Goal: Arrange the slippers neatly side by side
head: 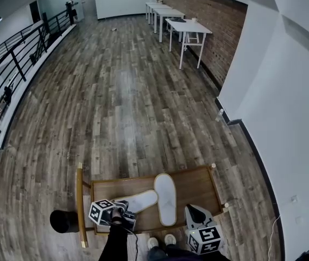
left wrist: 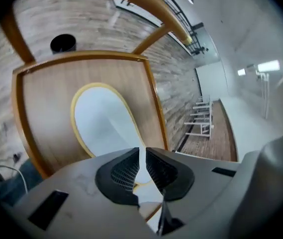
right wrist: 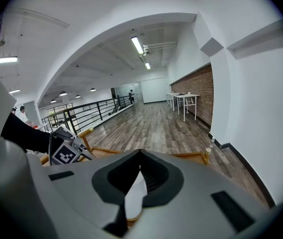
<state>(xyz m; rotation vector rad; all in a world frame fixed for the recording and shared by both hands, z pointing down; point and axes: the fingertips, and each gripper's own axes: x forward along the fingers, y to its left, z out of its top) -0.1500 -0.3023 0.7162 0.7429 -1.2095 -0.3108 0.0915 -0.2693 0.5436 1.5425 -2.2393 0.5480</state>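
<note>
Straight slipper point(head: 165, 198) and angled slipper point(head: 139, 201), both white, on a rimmed wooden counter point(head: 197, 186).
Head view: the angled slipper's tip lay against the straight slipper; left tongs point(head: 127, 209) stood at its heel, right tongs point(head: 191, 208) near the right rim, and a black round object point(head: 64, 221) sat on the floor at left. Left gripper view: tongs a slit apart above a tan-edged white sole. Right gripper view: tongs closed, empty; the left marker cube point(right wrist: 65, 153) bore square black-and-white patterns.
</note>
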